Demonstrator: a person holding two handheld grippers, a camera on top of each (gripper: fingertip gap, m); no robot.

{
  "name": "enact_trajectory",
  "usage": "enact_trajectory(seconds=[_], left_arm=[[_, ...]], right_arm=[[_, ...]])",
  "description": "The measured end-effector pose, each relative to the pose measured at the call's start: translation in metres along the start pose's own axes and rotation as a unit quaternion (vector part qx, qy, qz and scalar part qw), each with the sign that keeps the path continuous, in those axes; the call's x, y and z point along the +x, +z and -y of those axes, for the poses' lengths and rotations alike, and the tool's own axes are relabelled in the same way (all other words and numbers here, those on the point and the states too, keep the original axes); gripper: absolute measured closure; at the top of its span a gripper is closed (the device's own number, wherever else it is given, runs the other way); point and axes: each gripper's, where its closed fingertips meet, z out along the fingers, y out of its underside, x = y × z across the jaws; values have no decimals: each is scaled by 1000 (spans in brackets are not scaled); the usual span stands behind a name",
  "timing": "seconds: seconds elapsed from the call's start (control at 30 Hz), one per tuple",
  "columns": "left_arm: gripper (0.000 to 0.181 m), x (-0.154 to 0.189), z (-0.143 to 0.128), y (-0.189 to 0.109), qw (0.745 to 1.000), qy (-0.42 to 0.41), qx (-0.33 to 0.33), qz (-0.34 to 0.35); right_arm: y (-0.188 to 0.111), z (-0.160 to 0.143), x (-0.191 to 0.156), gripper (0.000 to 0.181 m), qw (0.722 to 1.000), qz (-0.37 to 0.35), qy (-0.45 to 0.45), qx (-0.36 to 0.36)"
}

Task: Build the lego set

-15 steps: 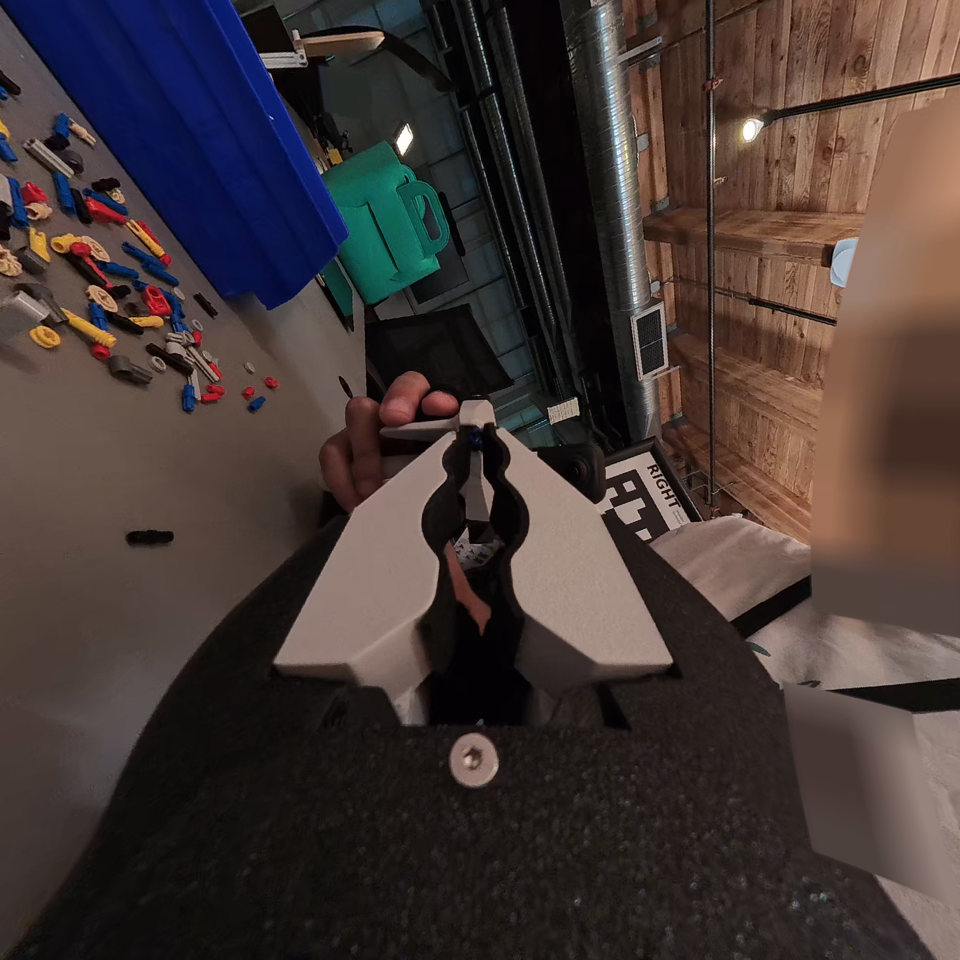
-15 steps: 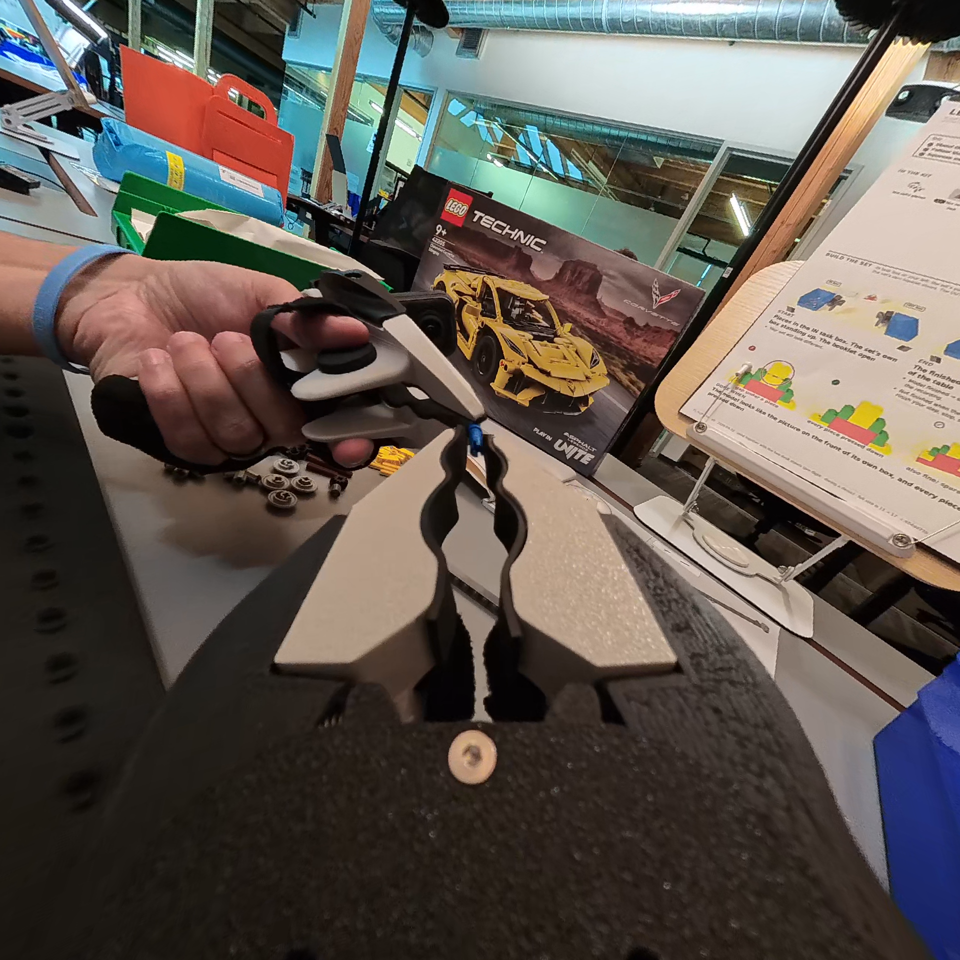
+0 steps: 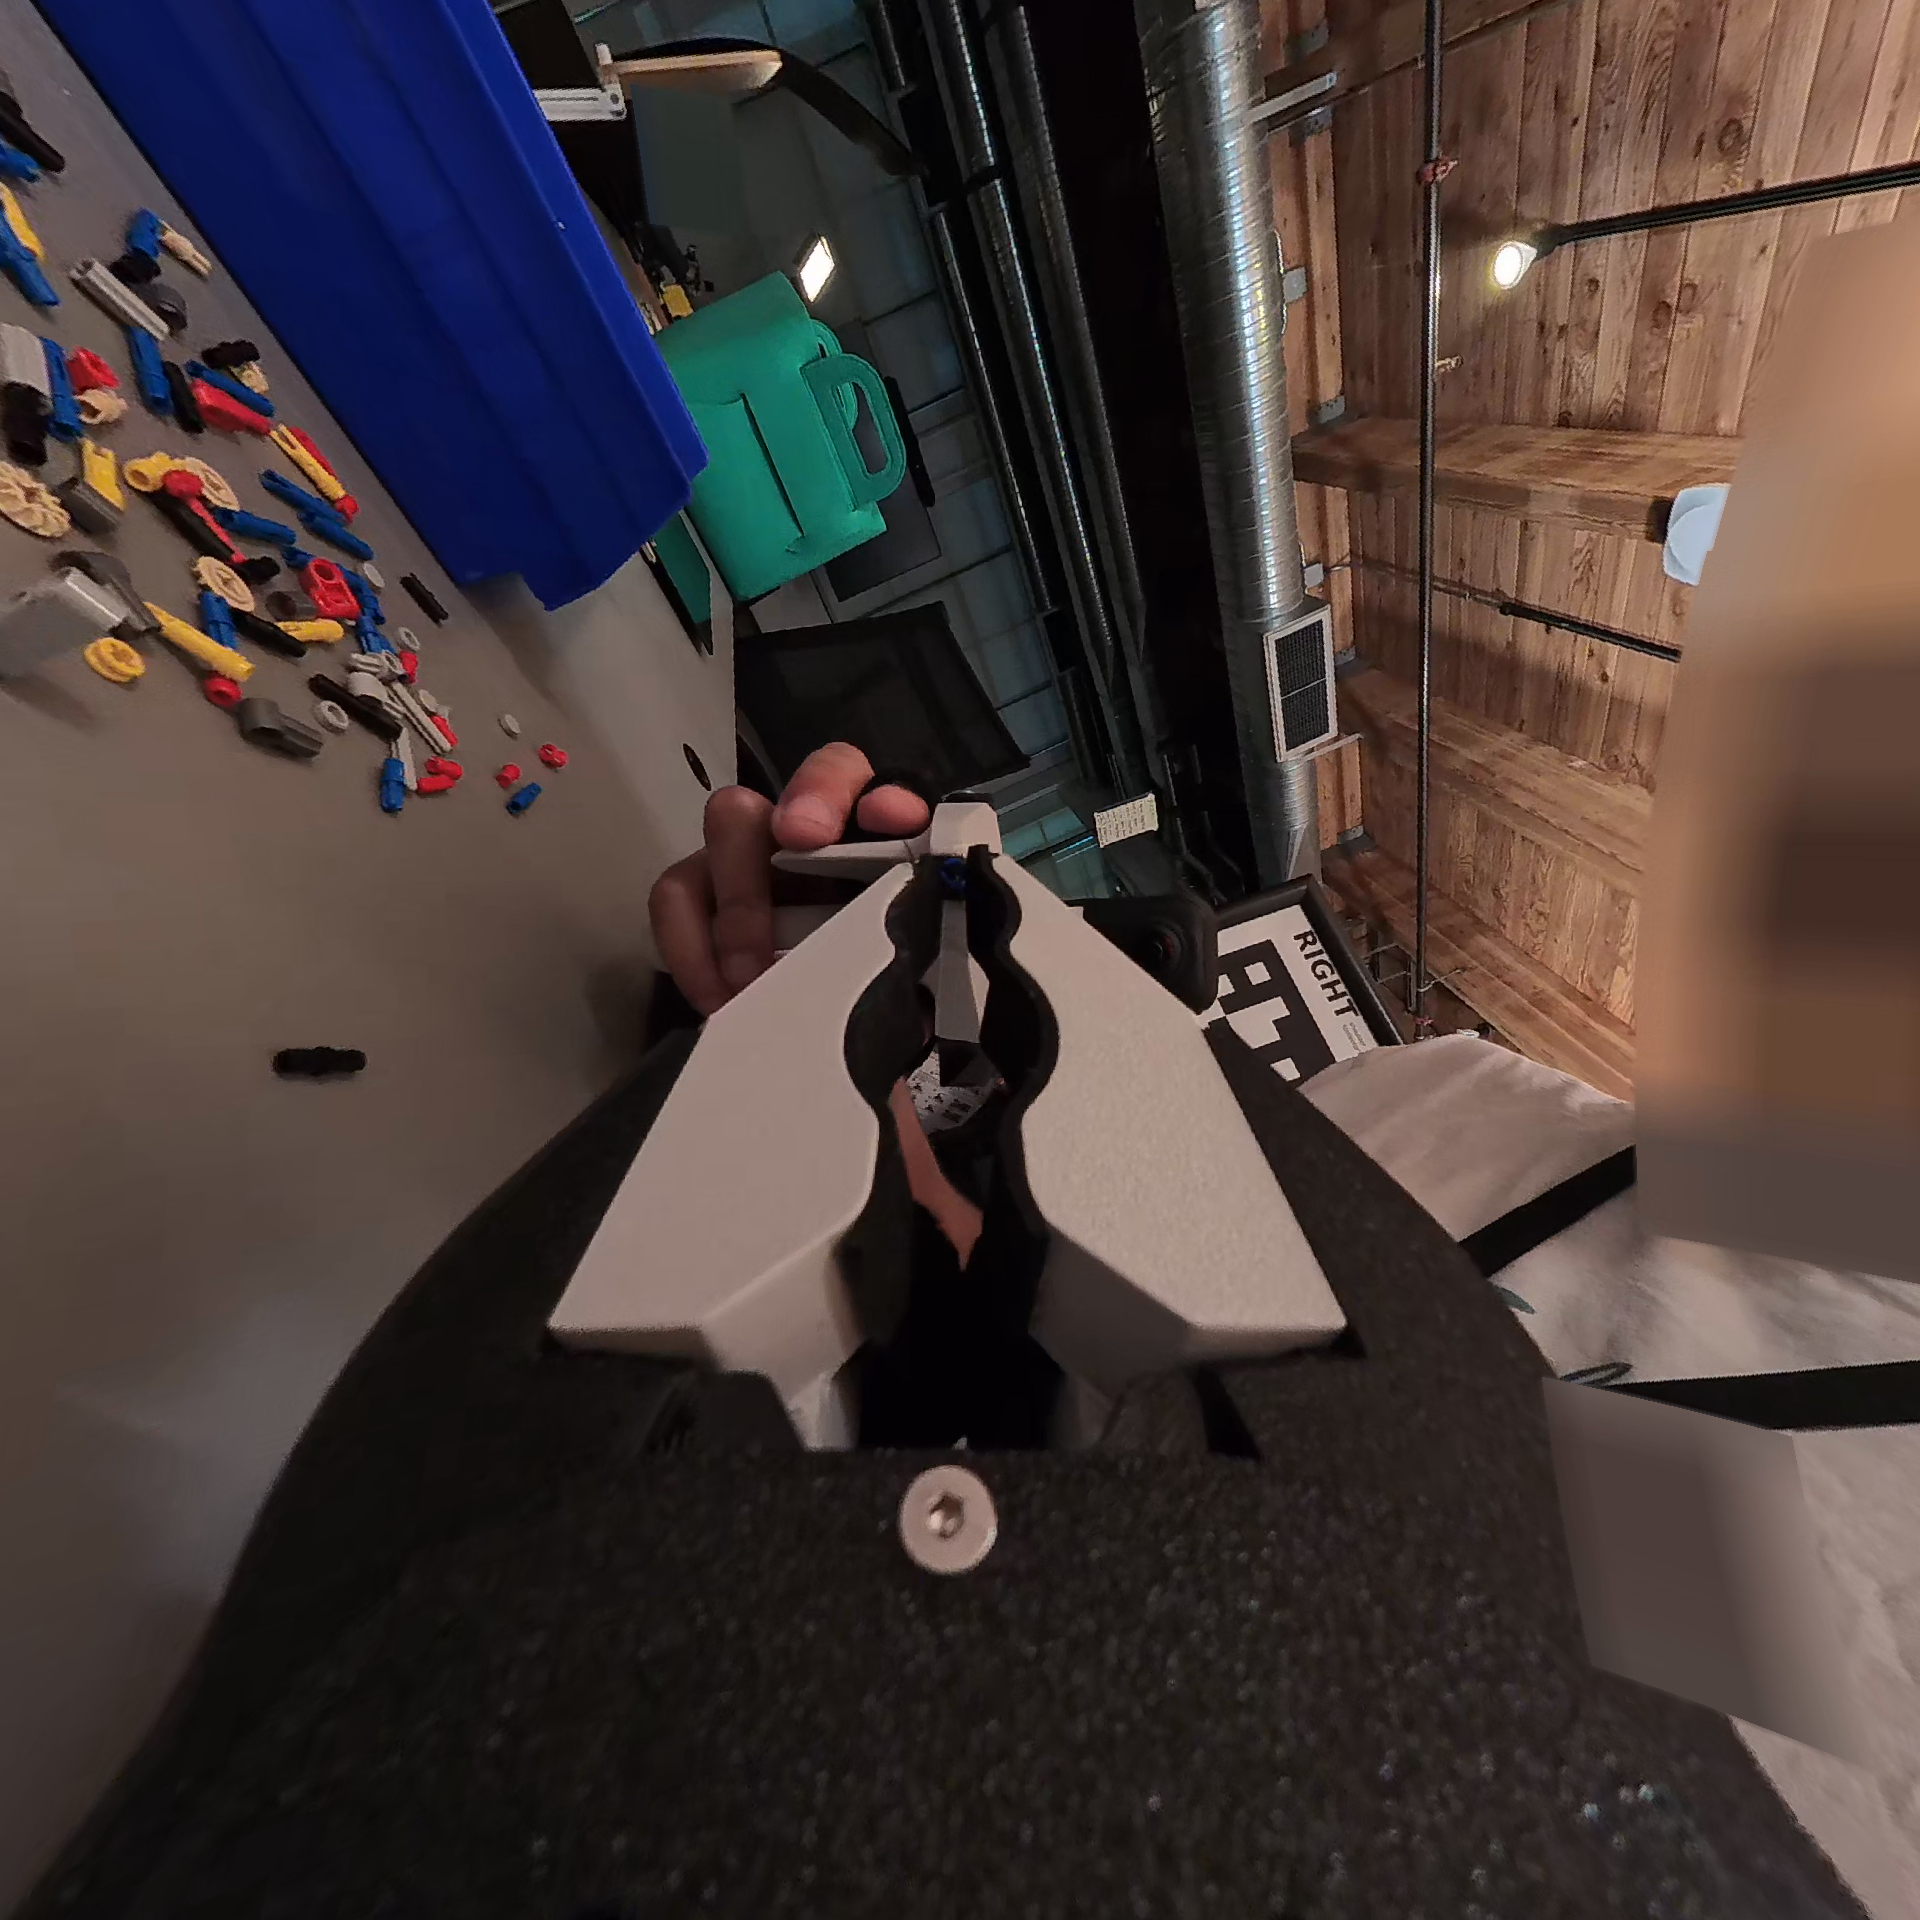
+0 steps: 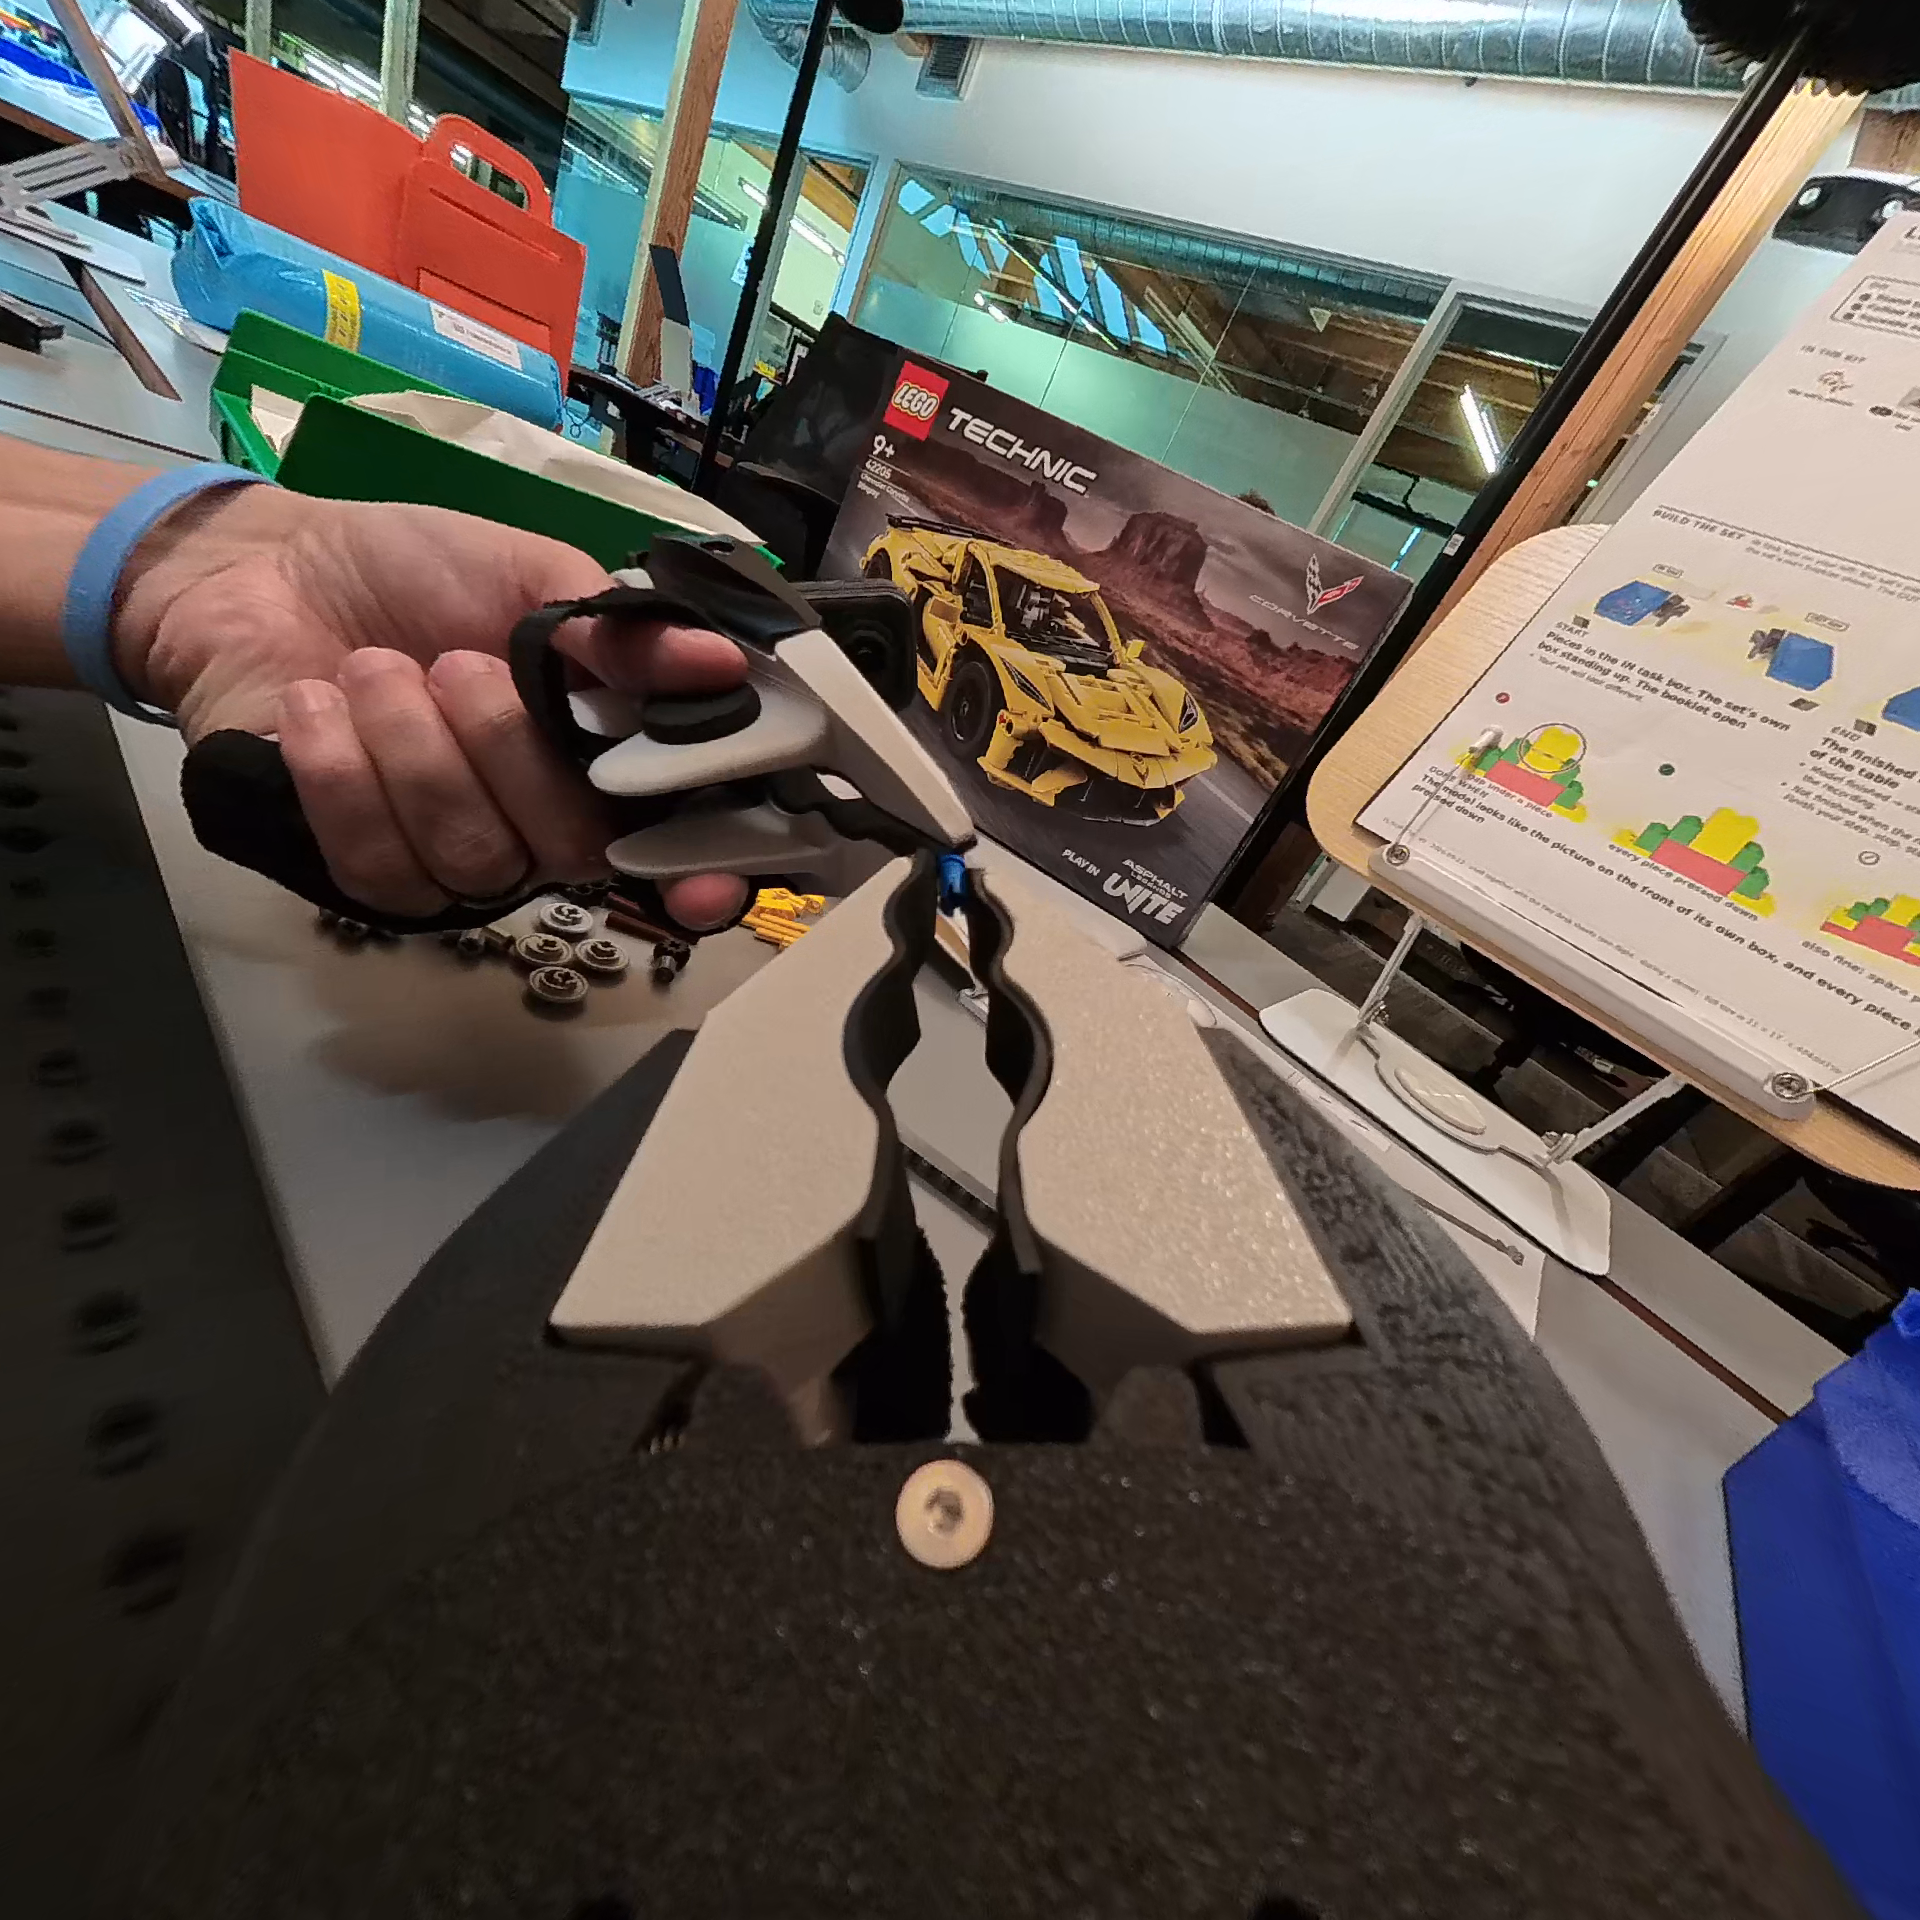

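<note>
Grey tabletop [image 4: 416, 1049] everywhere. Right wrist view gets the set's box [image 4: 1091, 686] and instruction sheet [image 4: 1704, 727]; only the left one shows the loose pieces [image 3: 208, 540]. Both grippers, right [image 4: 948, 871] and left [image 3: 951, 868], are clamped tip-to-tip on a tiny blue pin [image 4: 950, 883] mid-air.

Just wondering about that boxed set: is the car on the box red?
No, the car pictured on the box standing on the table is yellow.

Your right gripper [image 4: 951, 883] pinches a small blue pin [image 4: 950, 871]; the left gripper [image 4: 940, 821], at ten o'clock, touches the pin.
</note>
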Motion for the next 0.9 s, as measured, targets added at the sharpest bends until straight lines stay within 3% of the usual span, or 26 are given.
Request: enact_trajectory(seconds=[0.27, 0.43, 0.53, 0.67, 0.77, 0.83, 0.9], left_arm=[[179, -6, 3, 0, 1000, 11, 5, 16], [176, -16, 2, -7, 994, 82, -22, 71], [166, -31, 4, -17, 977, 150, -48, 142], [160, -50, 24, -44, 916, 292, -61, 268], [160, -66, 43, -80, 832, 392, -92, 383], [156, -81, 50, -104, 769, 428, -143, 452], [154, -97, 45, -113, 744, 415, -212, 479]], right_arm=[[2, -7, 2, 177, 1000, 5, 6, -23], [5, -16, -1, 177, 999, 15, 17, -44], [5, -22, 4, 177, 998, 9, 36, -57], [6, -36, 8, 177, 992, 20, 95, -86], [8, -46, 9, 177, 986, 26, 120, -110], [9, -52, 9, 177, 983, 27, 130, -128], [10, -52, 8, 177, 983, 29, 125, -131]])
